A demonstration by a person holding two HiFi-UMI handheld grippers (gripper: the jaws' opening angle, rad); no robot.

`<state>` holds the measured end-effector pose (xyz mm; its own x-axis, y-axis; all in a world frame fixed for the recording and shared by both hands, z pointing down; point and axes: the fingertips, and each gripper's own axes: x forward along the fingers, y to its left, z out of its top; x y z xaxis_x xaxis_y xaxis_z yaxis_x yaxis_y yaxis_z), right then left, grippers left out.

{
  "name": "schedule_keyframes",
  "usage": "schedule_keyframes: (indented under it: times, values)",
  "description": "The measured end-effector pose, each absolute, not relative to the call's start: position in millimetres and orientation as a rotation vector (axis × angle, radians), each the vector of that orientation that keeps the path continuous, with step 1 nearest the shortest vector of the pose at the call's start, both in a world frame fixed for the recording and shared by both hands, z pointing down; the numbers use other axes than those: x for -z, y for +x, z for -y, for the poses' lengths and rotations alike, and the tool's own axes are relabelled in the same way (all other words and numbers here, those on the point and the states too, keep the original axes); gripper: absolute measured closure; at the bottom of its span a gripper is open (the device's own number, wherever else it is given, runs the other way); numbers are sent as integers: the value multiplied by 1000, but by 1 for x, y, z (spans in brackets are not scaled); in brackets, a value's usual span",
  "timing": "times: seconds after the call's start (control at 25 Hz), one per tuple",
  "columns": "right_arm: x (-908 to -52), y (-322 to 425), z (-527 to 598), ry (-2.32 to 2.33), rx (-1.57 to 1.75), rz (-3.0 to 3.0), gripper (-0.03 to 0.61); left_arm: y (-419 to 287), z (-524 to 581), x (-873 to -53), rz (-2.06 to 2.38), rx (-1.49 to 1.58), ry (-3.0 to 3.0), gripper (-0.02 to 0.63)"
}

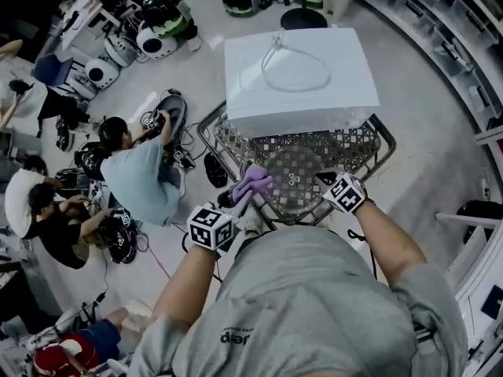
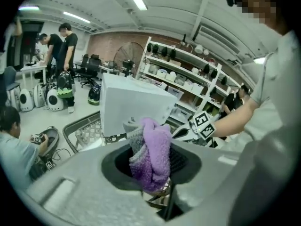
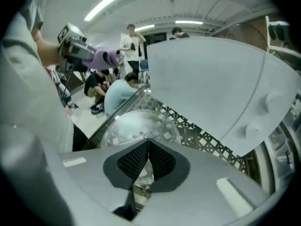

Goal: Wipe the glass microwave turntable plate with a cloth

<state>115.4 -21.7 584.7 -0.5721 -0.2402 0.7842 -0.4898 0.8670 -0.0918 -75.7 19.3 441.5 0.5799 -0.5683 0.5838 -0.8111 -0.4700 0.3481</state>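
Both clamped, left hand-held gripper [image 2: 151, 147] on cloth [image 2: 154, 166], right hand-held gripper [image 3: 148, 144] on glass plate [image 3: 134, 124]

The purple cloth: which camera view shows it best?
The left gripper view: the purple cloth fills the centre, clamped in the left tool. The head view shows it small, from above. The right gripper view shows only a distant purple bit.
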Motion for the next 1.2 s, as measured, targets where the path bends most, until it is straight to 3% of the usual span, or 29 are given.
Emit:
schedule_keyframes:
  times: [0.24, 0.48, 0.8, 1.2]
  values:
    - [-487, 103, 27, 572, -651, 2460, 571, -84, -22, -402, 1236, -231, 2105, 509]
    - [-392, 91, 47, 934, -858, 2636, 571, -128, -9, -383, 1109, -78, 2146, 509]
    - [-365, 126, 23, 1338, -879, 2601, 571, -142, 7, -370, 981, -125, 2290, 509]
    - [-346, 163, 22, 1191, -740, 2657, 571, -98, -9, -357, 1165, -91, 2260, 509]
